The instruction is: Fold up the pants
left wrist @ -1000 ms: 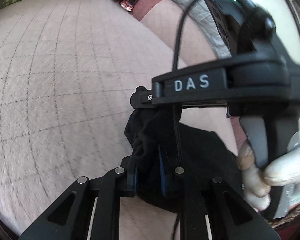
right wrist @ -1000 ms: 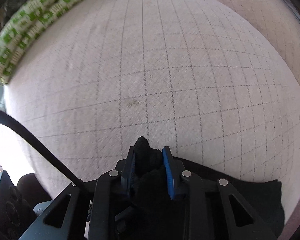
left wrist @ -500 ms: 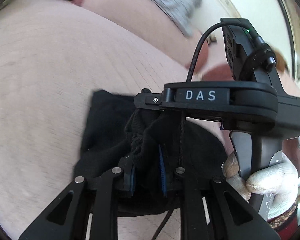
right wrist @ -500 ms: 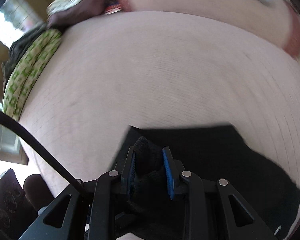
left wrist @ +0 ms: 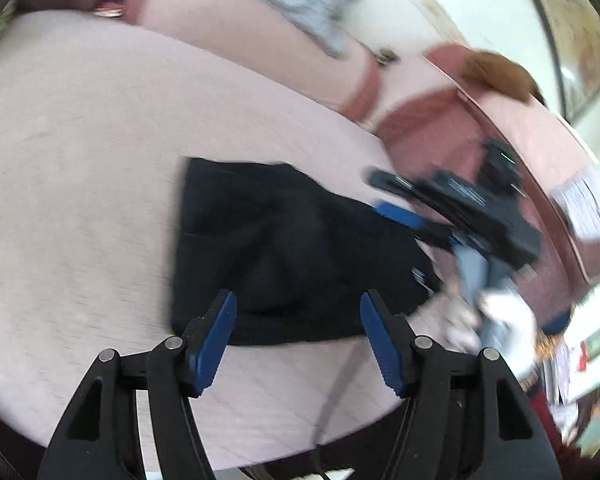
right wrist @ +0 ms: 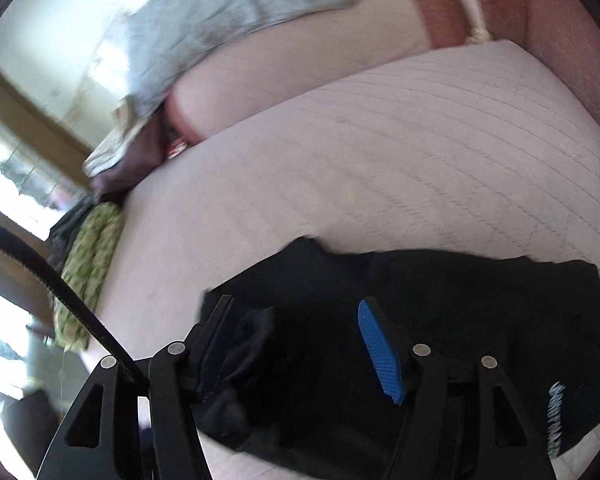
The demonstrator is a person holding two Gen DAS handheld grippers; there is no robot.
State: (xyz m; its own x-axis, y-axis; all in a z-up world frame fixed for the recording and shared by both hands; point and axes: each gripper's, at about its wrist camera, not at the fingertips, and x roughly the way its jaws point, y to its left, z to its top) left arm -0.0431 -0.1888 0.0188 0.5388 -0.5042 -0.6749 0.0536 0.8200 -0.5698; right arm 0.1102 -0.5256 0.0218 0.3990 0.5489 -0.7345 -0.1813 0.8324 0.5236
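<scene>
On quilted mattress [left wrist: 80, 152]: black pants [left wrist: 284, 248] now lie as folded bundle. I see left gripper [left wrist: 296, 336] and right gripper [right wrist: 292, 344] both opening, cloth dropped from pads. Fold laid; next smooth.

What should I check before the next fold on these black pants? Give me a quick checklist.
1. Left gripper free of cloth: ok, jaws opening, nothing pinched.
2. Right gripper free of cloth: ok, jaws opening, fabric below but not pinched.
3. Black pants resting on the quilted bed cover: ok.
4. Folded edges lined up: cannot tell, motion blur.
5. Fabric lying flat: not ok, rumpled near the right gripper's left finger.
6. Grippers apart from each other: ok.
</scene>
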